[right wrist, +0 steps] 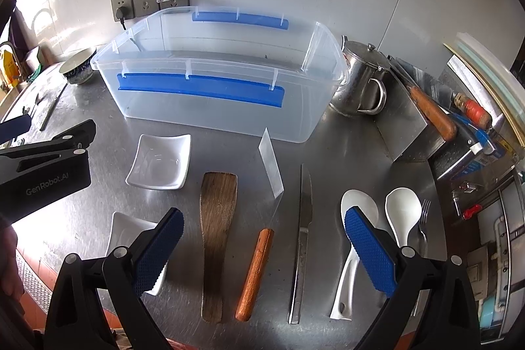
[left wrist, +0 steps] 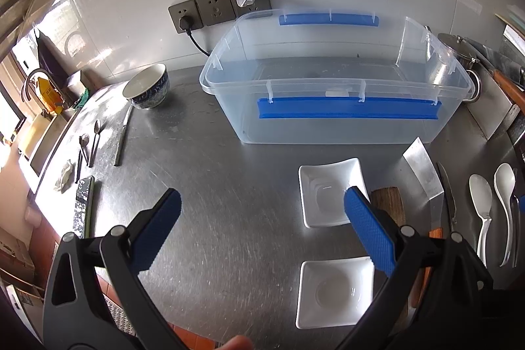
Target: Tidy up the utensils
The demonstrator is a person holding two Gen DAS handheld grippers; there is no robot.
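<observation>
The stainless steel counter (right wrist: pixel 344 153), scuffed and reflective, carries every item. Nothing is held and the clear plastic storage bin (right wrist: pixel 210 94) at the back, against the wall, looks empty, so the job appears to stand at its first step: choosing a utensil to lift.

The bin is rectangular and translucent, with blue latch strips along both long sides and no lid on it. A lidded steel pot (right wrist: pixel 361 81) stands just beside its right end.

In front of the bin, from left to right in the right wrist view, lie two square white ceramic dishes (right wrist: pixel 160 163), glossy and shallow; a worn wooden spatula (right wrist: pixel 216 235); a cleaver (right wrist: pixel 262 205) with a flat steel blade and a rounded wooden handle; a slim all-metal knife (right wrist: pixel 302 238); two smooth white rice spoons (right wrist: pixel 354 238); and a small fork (right wrist: pixel 425 215), partly hidden.

At the far left of the counter lie a patterned ceramic bowl (left wrist: pixel 147 86) and several small metal utensils (left wrist: pixel 92 143), too small to tell apart fully.

The right gripper (right wrist: pixel 264 225) is spread wide and empty, hovering above the spatula and cleaver handle. The left gripper (left wrist: pixel 262 205) is likewise spread and empty, near the dishes.

The next move calls for lowering onto one handle, closing across its narrow width, and lifting it clear of its neighbours. The blade edges warrant care.
</observation>
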